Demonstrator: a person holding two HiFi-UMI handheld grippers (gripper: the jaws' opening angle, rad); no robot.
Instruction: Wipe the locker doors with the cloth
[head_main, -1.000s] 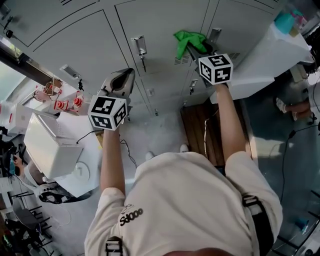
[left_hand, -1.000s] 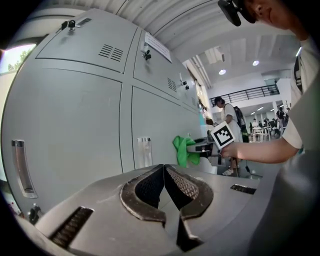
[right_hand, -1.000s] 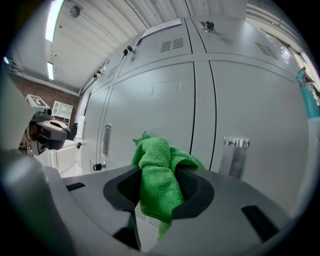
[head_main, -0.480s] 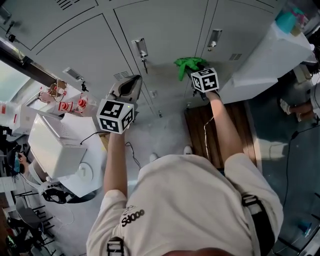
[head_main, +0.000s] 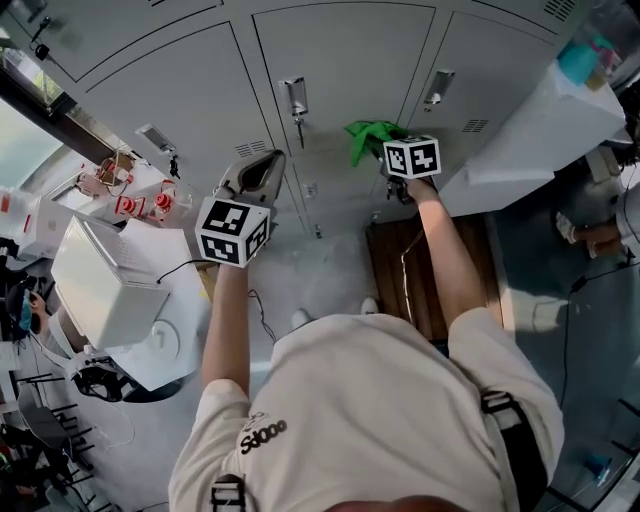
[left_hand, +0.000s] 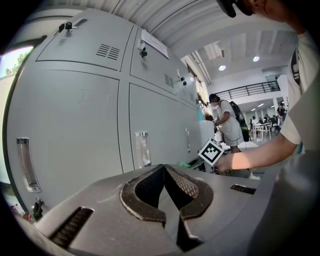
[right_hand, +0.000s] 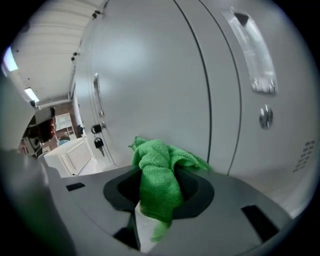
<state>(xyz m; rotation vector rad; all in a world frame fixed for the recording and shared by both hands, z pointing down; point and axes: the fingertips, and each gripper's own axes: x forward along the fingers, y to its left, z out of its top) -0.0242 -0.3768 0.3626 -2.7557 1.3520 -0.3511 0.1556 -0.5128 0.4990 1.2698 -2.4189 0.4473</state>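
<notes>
Up against the wall of grey locker doors (head_main: 340, 60), the person leans forward with a tool in each hand. The right gripper (head_main: 388, 145) has its jaws clamped on a bunched green cloth (head_main: 372, 137), which sticks out in front of them and sits low on the middle doors, under a handle (head_main: 436, 88). From the right gripper view the cloth (right_hand: 157, 175) is wedged deep in that gripper (right_hand: 157, 192) and lies right by the seam between two doors (right_hand: 150, 75); whether it is actually pressing on the metal I cannot tell. The left gripper (head_main: 255, 170) hangs off to the side, near the doors but apart from them, its jaws (left_hand: 164, 187) pressed together with nothing between them.

As for progress, the paint looks equally dull and dry everywhere, with no streak or damp patch to show which doors have been wiped. My guess is the wiping is under way on this lower middle stretch, with the upper row and the outer doors still to do.

Every locker I can see is shut, so what they hold is hidden; a key (right_hand: 98, 144) hangs from one lock. On the desk to the left stands a white box (head_main: 100, 290), closed as far as I can see, its contents unseen.
</notes>
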